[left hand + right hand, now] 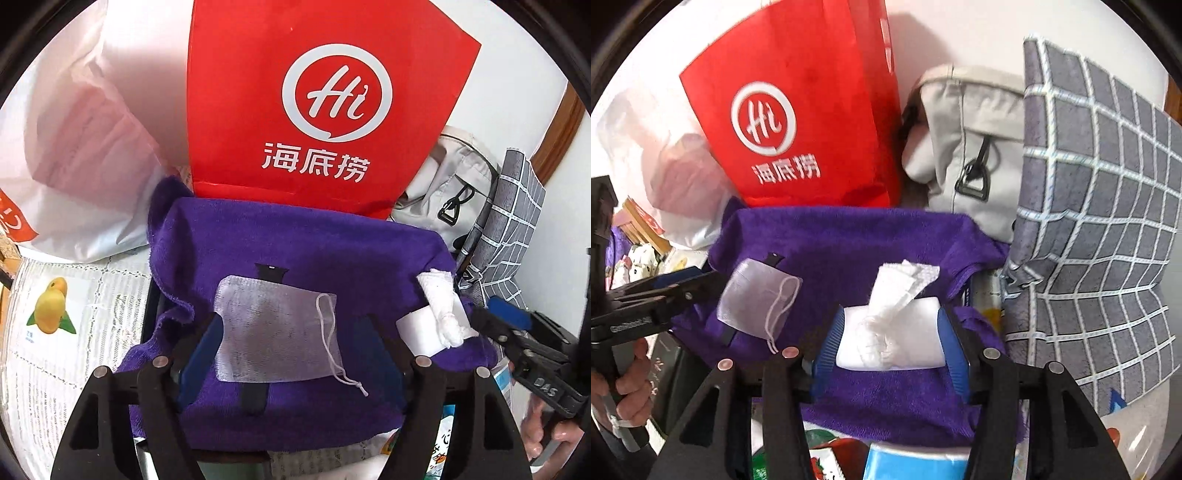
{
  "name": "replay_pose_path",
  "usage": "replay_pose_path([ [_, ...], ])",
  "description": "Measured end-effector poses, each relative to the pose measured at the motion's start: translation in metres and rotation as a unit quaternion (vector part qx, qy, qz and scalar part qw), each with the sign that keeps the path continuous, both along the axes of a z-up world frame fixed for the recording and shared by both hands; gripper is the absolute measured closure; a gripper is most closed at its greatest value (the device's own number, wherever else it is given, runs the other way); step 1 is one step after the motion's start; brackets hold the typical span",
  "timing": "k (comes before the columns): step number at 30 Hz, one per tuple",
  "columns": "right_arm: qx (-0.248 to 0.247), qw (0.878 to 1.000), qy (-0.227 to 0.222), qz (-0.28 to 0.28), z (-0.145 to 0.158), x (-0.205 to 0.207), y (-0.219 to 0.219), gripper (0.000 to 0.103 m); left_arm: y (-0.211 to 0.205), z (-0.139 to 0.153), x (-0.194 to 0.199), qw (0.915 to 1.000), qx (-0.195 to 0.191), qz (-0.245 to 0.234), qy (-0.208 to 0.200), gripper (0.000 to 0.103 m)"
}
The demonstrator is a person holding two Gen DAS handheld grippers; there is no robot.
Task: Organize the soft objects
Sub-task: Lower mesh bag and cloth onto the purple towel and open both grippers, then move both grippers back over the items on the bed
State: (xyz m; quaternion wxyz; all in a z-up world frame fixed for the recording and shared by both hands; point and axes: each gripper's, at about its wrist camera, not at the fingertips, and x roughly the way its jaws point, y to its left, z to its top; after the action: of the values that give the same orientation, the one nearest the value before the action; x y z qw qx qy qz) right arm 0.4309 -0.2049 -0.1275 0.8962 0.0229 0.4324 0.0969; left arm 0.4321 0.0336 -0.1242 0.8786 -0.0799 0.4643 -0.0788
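A purple towel (295, 251) lies spread across the middle, its left edge rumpled and folded over. On it sits a sheer mesh pouch (273, 328) with a white drawstring, and a dark strap shows through beneath, poking out above and below. Further right is a white tissue pack (890, 332), one crumpled sheet pulled up out of its top.

The left gripper (291, 343) has its blue fingers spread wide either side of the pouch, gripping nothing. The right gripper (890, 343) has its blue pads against both sides of the pack; I cannot tell whether they are squeezing it or only flanking it.

Behind the towel stands a red bag (314, 103) with a white "Hi" logo, a white plastic bag (74, 155) to its left, a grey backpack (964, 147) and a grey checked cushion (1100, 206) to its right. Whatever the towel covers is hidden; only bits of printed packaging show under its near edge. The plastic bag's contents are a pinkish blur. The left view's rim cuts off the cushion.
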Motion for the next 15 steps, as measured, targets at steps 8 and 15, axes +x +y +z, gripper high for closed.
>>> replay_pose_path([
  [8, -0.009, 0.999, -0.006, 0.037, 0.006, -0.059, 0.004, 0.073, -0.009, 0.014, -0.01, 0.9996, 0.02, -0.007, -0.016, 0.028],
  [15, -0.049, 0.994, 0.02, 0.091, -0.013, -0.104, 0.034, 0.076, -0.021, 0.035, -0.024, 0.9983, 0.034, -0.022, -0.043, 0.028],
])
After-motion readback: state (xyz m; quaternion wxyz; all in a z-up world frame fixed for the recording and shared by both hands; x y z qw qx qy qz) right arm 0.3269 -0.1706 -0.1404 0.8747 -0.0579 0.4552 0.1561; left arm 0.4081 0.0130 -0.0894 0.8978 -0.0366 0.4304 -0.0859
